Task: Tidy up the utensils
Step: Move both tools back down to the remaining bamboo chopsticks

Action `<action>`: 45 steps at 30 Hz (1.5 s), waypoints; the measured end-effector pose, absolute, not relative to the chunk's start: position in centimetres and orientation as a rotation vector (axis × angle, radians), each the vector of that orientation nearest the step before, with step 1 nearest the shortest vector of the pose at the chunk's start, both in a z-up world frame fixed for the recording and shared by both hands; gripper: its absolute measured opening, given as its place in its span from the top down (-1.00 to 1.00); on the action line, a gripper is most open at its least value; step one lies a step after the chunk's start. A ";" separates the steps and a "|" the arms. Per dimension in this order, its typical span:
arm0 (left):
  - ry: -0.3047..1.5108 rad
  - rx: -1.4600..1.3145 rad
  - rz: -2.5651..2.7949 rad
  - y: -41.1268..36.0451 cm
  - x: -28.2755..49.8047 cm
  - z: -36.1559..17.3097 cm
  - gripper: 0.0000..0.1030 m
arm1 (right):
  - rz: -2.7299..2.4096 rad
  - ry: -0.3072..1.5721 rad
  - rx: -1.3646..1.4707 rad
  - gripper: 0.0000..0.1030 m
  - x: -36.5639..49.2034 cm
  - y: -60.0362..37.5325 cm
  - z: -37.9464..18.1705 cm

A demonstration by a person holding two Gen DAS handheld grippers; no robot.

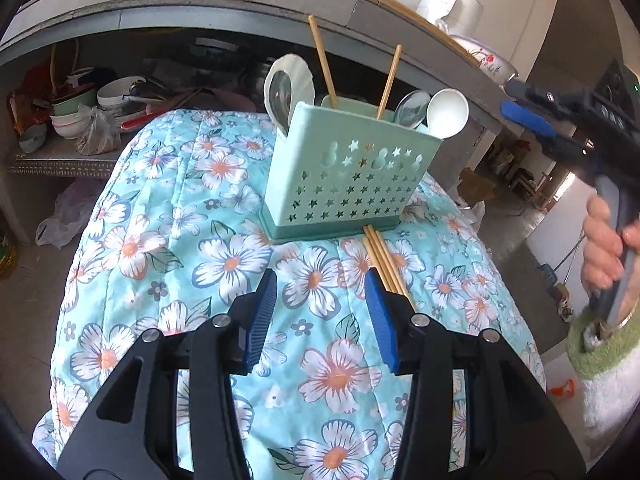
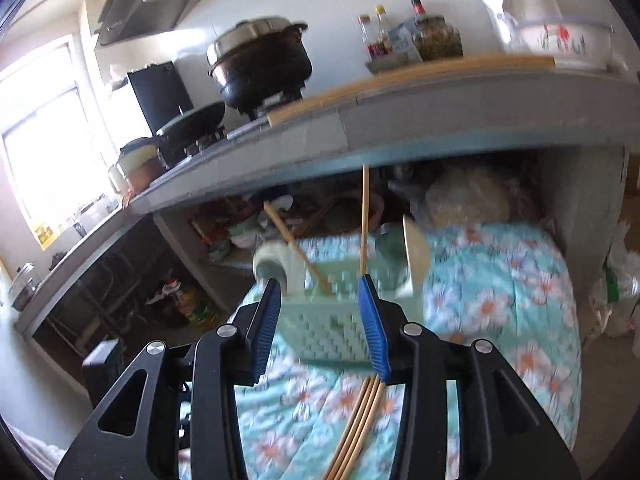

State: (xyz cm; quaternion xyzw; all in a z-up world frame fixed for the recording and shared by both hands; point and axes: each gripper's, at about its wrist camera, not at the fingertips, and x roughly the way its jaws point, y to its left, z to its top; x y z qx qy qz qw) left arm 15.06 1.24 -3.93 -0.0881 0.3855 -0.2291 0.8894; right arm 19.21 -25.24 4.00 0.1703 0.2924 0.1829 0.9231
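Observation:
A mint-green utensil holder (image 1: 344, 176) with star cut-outs stands on the floral cloth (image 1: 200, 220). It holds two chopsticks (image 1: 323, 62), a metal spoon in a white ladle (image 1: 286, 92) on its left, and a metal spoon and white spoon (image 1: 446, 114) on its right. Several loose chopsticks (image 1: 382, 258) lie on the cloth in front of the holder. My left gripper (image 1: 322, 308) is open and empty, low over the cloth, just left of them. My right gripper (image 2: 318, 320) is open and empty, above the holder (image 2: 320, 320); the loose chopsticks (image 2: 360, 420) lie below it.
A grey counter (image 2: 360, 120) overhangs behind the table, with pots, bottles and a white kettle on top. Bowls and bags crowd the shelf (image 1: 80, 120) under it. The cloth-covered table drops off to the floor on the left and right.

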 end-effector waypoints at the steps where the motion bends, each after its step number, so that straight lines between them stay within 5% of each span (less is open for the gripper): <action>1: 0.823 -0.178 -0.472 1.0 15.0 -4.2 0.16 | 0.373 0.658 0.364 0.23 18.6 -25.1 2.1; 8: 0.971 -0.137 -0.486 -0.5 13.9 -7.1 0.16 | 0.340 0.964 0.579 0.24 15.9 -25.0 -10.3; 13: 1.047 -0.164 -0.527 -1.0 12.9 -8.9 0.16 | 0.352 1.004 0.688 0.37 14.8 -25.5 -13.3; 24: 1.118 -0.221 -0.579 -2.6 12.8 -10.3 0.16 | 0.377 1.032 0.725 0.85 15.2 -25.2 -15.6; 37: 1.152 -0.275 -0.633 -6.4 15.3 -11.0 0.20 | 0.376 0.975 0.776 0.87 14.1 -27.5 -15.6; 45: 1.202 -0.451 -0.661 -7.1 18.5 -12.6 0.51 | 0.343 0.969 0.798 0.87 12.1 -29.7 -16.0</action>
